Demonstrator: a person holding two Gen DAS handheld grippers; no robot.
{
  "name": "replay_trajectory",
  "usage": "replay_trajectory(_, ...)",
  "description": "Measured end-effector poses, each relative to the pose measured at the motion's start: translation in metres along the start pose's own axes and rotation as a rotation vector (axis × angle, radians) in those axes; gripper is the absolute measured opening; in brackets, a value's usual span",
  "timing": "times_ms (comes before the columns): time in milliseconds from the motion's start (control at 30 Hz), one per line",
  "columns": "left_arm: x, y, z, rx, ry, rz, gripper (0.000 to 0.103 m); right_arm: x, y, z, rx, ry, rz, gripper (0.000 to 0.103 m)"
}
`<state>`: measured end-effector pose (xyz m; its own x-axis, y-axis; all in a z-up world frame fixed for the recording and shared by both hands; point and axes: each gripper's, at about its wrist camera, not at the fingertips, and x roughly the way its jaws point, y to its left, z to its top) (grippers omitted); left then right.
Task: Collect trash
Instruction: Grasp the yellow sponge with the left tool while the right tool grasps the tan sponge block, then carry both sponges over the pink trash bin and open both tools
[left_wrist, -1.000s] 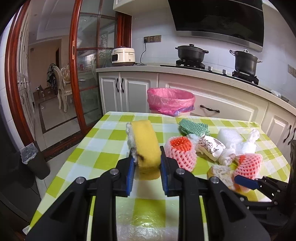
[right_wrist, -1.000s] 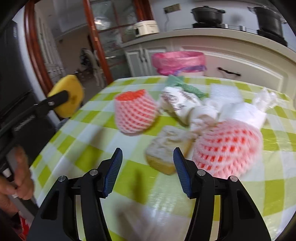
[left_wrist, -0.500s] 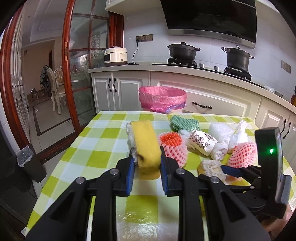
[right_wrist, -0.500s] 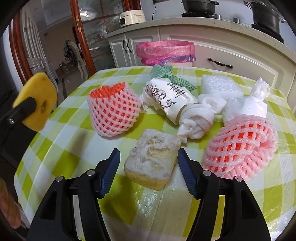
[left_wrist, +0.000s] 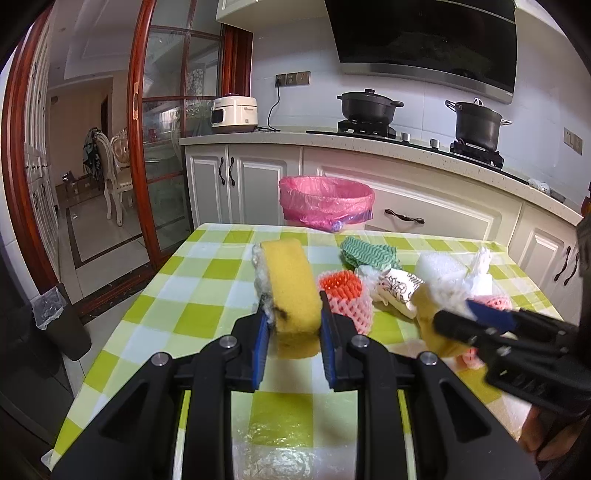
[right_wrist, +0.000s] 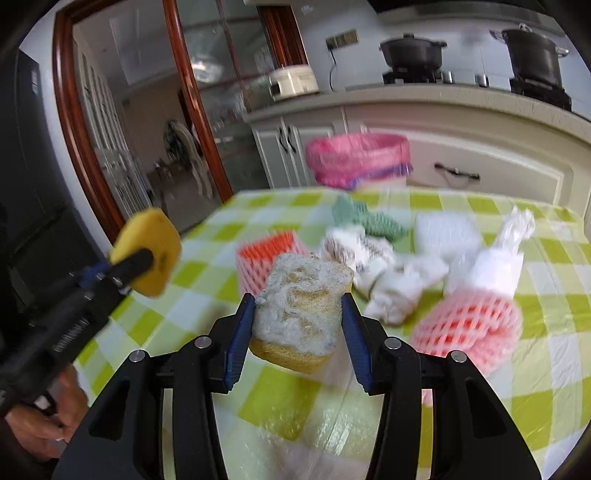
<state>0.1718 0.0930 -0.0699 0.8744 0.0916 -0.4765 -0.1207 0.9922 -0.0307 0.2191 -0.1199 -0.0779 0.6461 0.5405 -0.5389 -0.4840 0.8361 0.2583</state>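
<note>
My left gripper (left_wrist: 291, 314) is shut on a yellow sponge (left_wrist: 291, 284) and holds it upright above the green-checked table (left_wrist: 207, 295). My right gripper (right_wrist: 299, 314) has its jaws closing, and both blue pads press on a worn, grey-crusted sponge (right_wrist: 301, 306) lifted clear of the cloth. In the left wrist view that right gripper (left_wrist: 458, 314) hovers at the right with the worn sponge (left_wrist: 423, 297). The right wrist view is blurred and shows the left gripper (right_wrist: 140, 258) with the yellow sponge (right_wrist: 151, 240) at the left. A bin lined with a pink bag (left_wrist: 327, 195) stands beyond the table's far edge.
Trash lying on the table: two pink foam nets (left_wrist: 343, 295) (right_wrist: 469, 325), a green cloth (left_wrist: 369, 251), a patterned paper cup (left_wrist: 400, 286), a white foam block (left_wrist: 439, 266), crumpled tissue (right_wrist: 402, 284). A small dark bin (left_wrist: 55, 321) is on the floor at left. Kitchen cabinets (left_wrist: 443, 218) stand behind.
My right gripper closed on the worn sponge and lifted it off the table. The left gripper kept still with the yellow sponge.
</note>
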Motion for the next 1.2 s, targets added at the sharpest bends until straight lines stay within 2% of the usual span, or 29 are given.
replay_trajectory(300,0.005,-0.014,0.016,0.024,-0.007,-0.03,0.024,-0.02,-0.021,0.029,0.02,-0.074,-0.005,0.046)
replay_trajectory(667,0.033,-0.045,0.078,0.046,-0.073,-0.097,0.024,-0.013,-0.049,0.088,-0.021,-0.154,-0.018,0.046)
replay_trajectory(1000,0.074,-0.053,0.135,0.029,-0.116,-0.119,0.024,0.02,-0.077,0.148,-0.066,-0.197,-0.044,0.046)
replay_trajectory(1200,0.119,-0.055,0.168,0.034,-0.105,-0.146,0.024,0.059,-0.087,0.182,-0.111,-0.188,-0.049,0.046)
